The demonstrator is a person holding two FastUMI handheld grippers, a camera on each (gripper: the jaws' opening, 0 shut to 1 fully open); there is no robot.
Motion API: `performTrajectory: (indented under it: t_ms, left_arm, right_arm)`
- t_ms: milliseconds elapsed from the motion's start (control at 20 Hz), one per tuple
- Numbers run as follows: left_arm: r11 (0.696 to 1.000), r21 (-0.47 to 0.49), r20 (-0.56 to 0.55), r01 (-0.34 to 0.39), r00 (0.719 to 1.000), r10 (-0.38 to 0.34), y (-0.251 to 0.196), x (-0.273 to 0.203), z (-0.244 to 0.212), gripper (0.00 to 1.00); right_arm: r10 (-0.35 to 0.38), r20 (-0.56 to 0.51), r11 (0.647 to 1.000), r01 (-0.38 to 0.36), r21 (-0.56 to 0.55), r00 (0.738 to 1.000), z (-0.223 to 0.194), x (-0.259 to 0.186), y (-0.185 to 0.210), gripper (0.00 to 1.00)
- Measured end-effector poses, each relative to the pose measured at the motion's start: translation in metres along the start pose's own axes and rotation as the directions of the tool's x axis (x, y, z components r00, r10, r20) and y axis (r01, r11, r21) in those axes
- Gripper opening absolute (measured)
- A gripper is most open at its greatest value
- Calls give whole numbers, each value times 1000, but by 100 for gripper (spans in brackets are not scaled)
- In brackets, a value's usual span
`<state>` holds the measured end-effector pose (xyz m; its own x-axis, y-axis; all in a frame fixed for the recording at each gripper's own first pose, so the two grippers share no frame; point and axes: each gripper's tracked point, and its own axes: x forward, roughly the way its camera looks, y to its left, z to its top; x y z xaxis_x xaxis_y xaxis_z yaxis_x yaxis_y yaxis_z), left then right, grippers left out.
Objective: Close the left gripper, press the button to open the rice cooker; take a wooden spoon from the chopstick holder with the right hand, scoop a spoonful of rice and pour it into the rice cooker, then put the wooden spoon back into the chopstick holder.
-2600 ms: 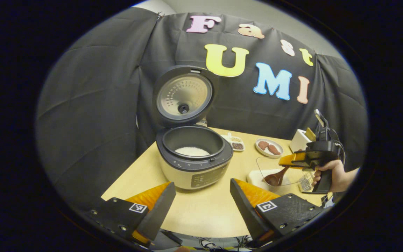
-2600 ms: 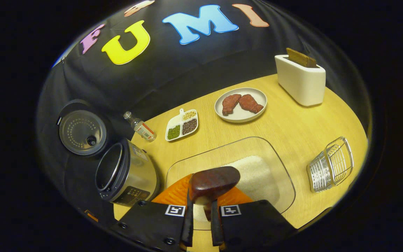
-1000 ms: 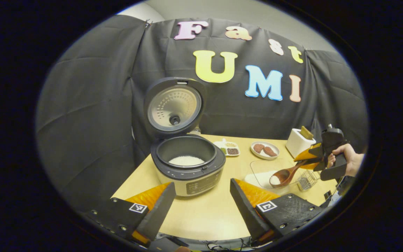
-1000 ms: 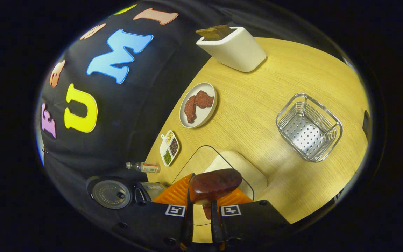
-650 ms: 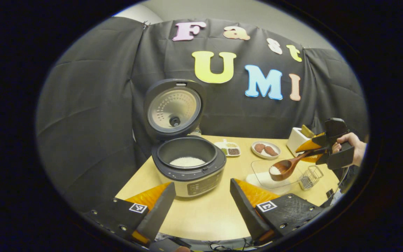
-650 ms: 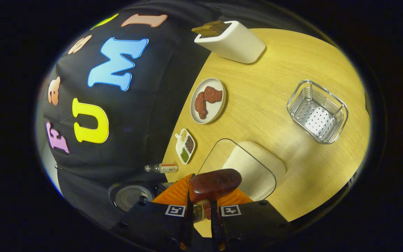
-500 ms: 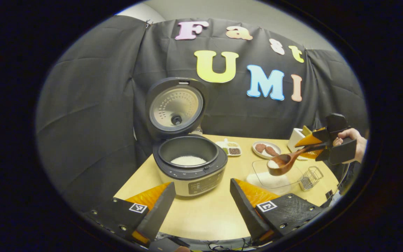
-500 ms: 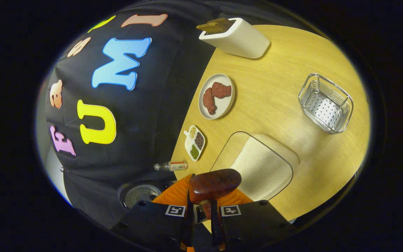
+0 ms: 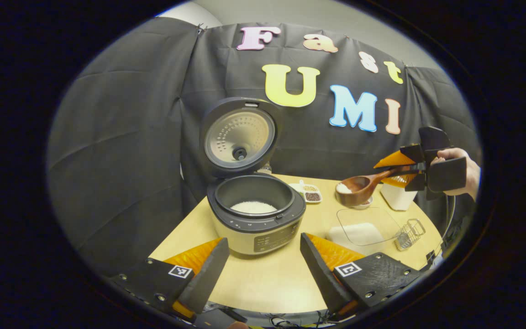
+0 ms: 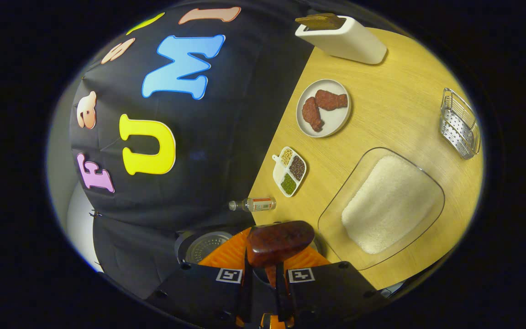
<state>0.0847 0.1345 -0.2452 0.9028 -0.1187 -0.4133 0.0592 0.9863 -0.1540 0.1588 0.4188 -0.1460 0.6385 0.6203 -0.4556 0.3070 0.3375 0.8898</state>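
Since the earlier frames, the wooden spoon had risen from the glass rice dish toward the rice cooker, loaded. Left to right: left gripper, fingers released, hung before the opened cooker; right gripper, clenched on the spoon handle. Pouring and returning to the chopstick holder remained. No label was legible.
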Motion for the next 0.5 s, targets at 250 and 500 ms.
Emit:
performTrajectory:
  t_ms: [250,500]
  left_arm:
    - [1000,-19,-4,-24,1000,24,2,-2,0,99]
    - [998,-42,-18,-56,998,55,6,-5,-3,98]
  right_arm:
    - [53,-32,998,-53,-14,998,-25,26,43,22]
    - [69,-47,991,-74,-107,997,-50,54,73,22]
